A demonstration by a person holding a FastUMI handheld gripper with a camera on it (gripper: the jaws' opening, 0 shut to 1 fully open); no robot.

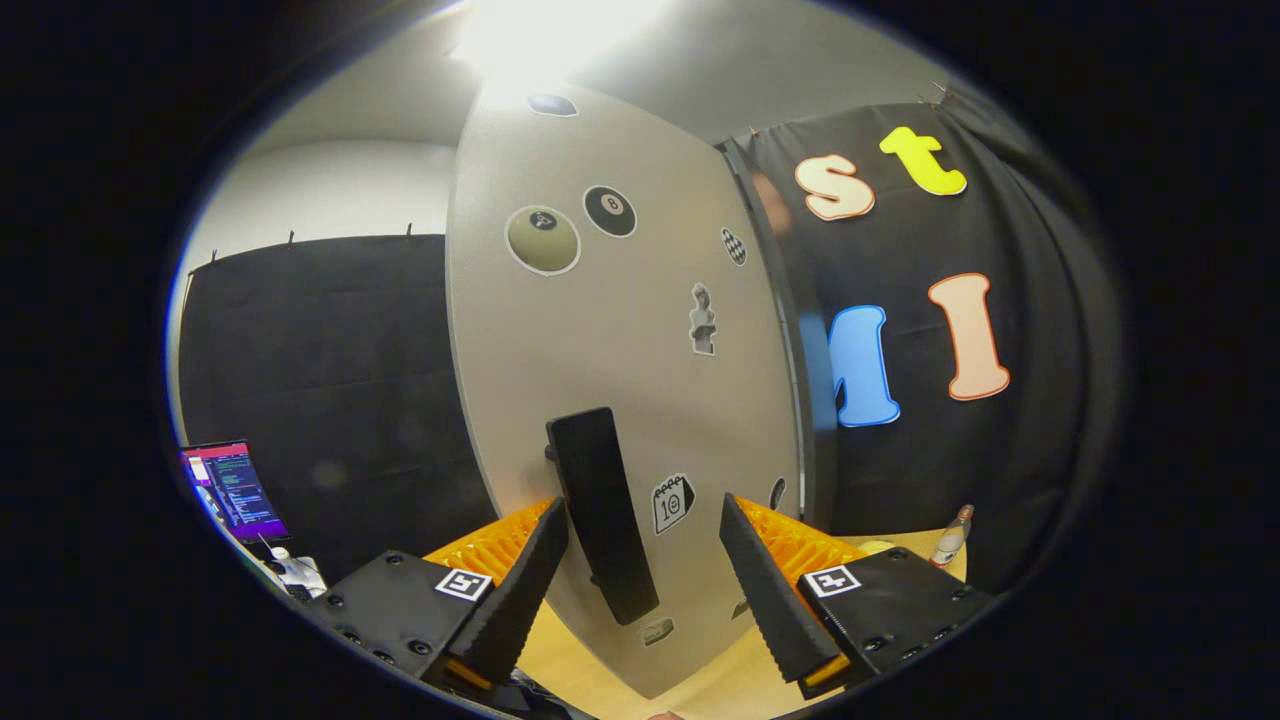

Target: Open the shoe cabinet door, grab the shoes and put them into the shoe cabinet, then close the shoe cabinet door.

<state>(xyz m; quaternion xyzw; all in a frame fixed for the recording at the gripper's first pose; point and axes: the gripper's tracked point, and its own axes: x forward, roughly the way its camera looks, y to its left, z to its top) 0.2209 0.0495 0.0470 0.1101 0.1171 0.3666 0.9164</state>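
Gripper (645, 540) fingers spread wide, gripping nothing; long black bar handle (601, 515) sits btwn them, nearer the left finger, contact can't be told. Handle is fixed to the pale grey sticker-covered shoe cabinet door (610, 340), just ahead. Beyond, right: small clear bottle (951, 536) on light wooden tabletop (720, 680). Far left: lit laptop screen (233, 490).
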